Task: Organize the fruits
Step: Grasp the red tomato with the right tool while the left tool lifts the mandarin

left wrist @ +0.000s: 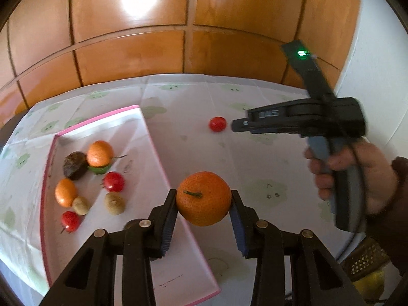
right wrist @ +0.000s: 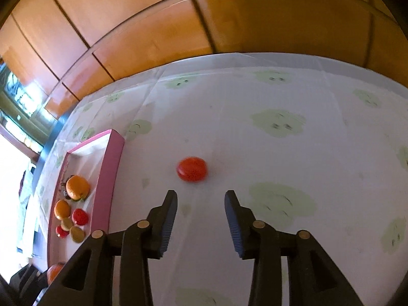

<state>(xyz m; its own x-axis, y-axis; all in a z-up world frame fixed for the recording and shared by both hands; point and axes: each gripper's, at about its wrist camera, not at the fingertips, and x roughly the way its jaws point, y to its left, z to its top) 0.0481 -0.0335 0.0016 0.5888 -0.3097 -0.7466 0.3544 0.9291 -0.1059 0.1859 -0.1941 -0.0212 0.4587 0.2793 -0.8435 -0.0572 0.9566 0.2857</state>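
Observation:
My left gripper (left wrist: 204, 199) is shut on an orange tangerine (left wrist: 204, 197) and holds it above the right edge of a pink-rimmed white tray (left wrist: 150, 137). The tray holds several fruits: tangerines (left wrist: 100, 153), red tomatoes (left wrist: 114, 181), kiwis (left wrist: 114, 202) and a dark brown fruit (left wrist: 75, 165). A lone red tomato (right wrist: 192, 168) lies on the tablecloth; it also shows in the left wrist view (left wrist: 217, 124). My right gripper (right wrist: 201, 199) is open and empty, just short of that tomato. It shows in the left wrist view (left wrist: 236, 125) pointing at the tomato.
The table carries a white cloth with pale green prints (right wrist: 278, 122). A wooden panelled wall (left wrist: 178, 25) stands behind the table. The tray (right wrist: 109, 173) sits to the left of the tomato. A yellow object and a mesh item (left wrist: 367, 257) are at the lower right.

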